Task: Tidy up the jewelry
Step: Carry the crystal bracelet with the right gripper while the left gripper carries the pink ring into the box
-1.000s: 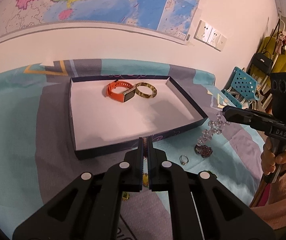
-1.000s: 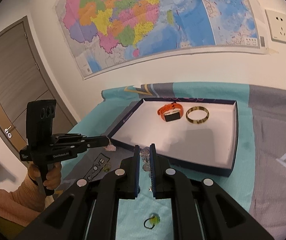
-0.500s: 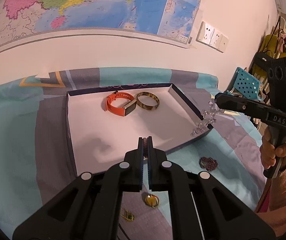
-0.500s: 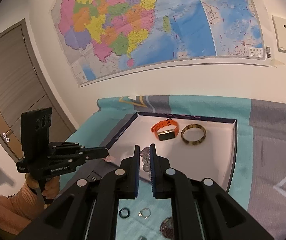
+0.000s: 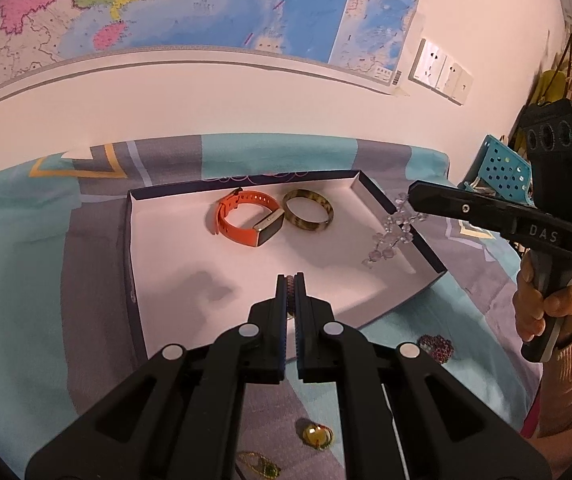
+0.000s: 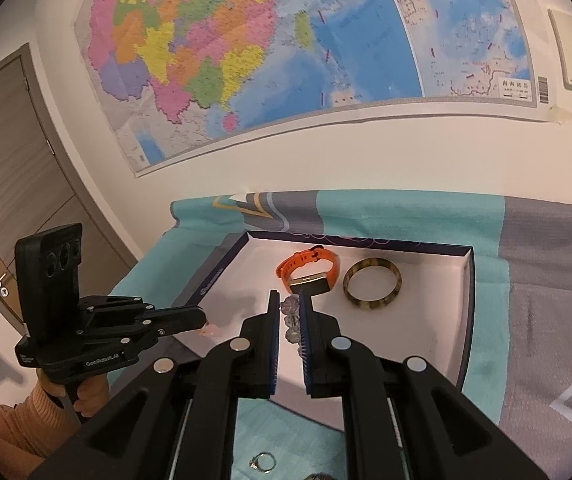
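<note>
A dark-blue box [image 5: 130, 240] [image 6: 468, 280] with a white floor lies on the bedspread. In it are an orange watch band [image 5: 242, 220] [image 6: 306, 266] and a mottled brown bangle [image 5: 308, 210] [image 6: 372, 282]. My left gripper [image 5: 291, 280] [image 6: 204, 320] is shut on a small pinkish piece [image 6: 214, 330] and hovers over the box's near left part. My right gripper [image 6: 286, 300] [image 5: 410, 196] is shut on a strand of clear crystal beads [image 5: 388, 238] [image 6: 291, 314], which dangles over the box's right side.
Loose pieces lie on the teal and grey bedspread before the box: an amber ring [image 5: 317, 436], a dark red brooch [image 5: 436, 346], a green-gold piece [image 5: 262, 462], a silver ring [image 6: 262, 462]. A wall with a map stands behind. A blue crate [image 5: 502, 172] is at right.
Both grippers have moved forward from the bedspread to above the box, each still shut on its piece. The bead strand now hangs over the box's right side.
</note>
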Demonstrator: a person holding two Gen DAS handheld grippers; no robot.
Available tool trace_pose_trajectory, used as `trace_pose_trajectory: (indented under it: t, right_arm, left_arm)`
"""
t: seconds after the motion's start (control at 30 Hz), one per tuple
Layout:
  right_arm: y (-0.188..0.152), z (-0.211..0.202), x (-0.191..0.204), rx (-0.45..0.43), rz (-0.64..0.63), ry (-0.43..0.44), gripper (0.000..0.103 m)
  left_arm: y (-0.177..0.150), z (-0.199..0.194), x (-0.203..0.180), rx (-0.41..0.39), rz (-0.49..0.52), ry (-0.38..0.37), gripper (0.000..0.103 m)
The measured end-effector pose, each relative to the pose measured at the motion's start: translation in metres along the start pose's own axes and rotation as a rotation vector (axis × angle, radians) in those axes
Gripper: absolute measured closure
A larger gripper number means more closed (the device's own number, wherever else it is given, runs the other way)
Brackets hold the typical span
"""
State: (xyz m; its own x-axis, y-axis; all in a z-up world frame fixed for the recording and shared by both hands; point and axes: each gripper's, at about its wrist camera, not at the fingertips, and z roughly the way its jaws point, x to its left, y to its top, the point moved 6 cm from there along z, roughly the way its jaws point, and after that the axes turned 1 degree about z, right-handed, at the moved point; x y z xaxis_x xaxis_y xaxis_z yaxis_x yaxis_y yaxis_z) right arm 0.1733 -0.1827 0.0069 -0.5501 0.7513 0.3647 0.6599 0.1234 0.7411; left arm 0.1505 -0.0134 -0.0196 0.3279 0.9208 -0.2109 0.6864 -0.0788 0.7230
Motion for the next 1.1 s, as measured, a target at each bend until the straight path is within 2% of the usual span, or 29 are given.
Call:
trace_pose_trajectory:
  t: [0.67,1.1]
  right_arm:
    - [0.012,0.043,-0.012,0.044,0.044,0.004,0.095]
    - [0.014,0.054,-0.024,0.052,0.077,0.0,0.095]
  left_arm:
    - [0.017,0.036,0.008,0.039,-0.007,0.031,0.099]
    - [0.019,0.062,0.014,0.079,-0.024,0.049,0.099]
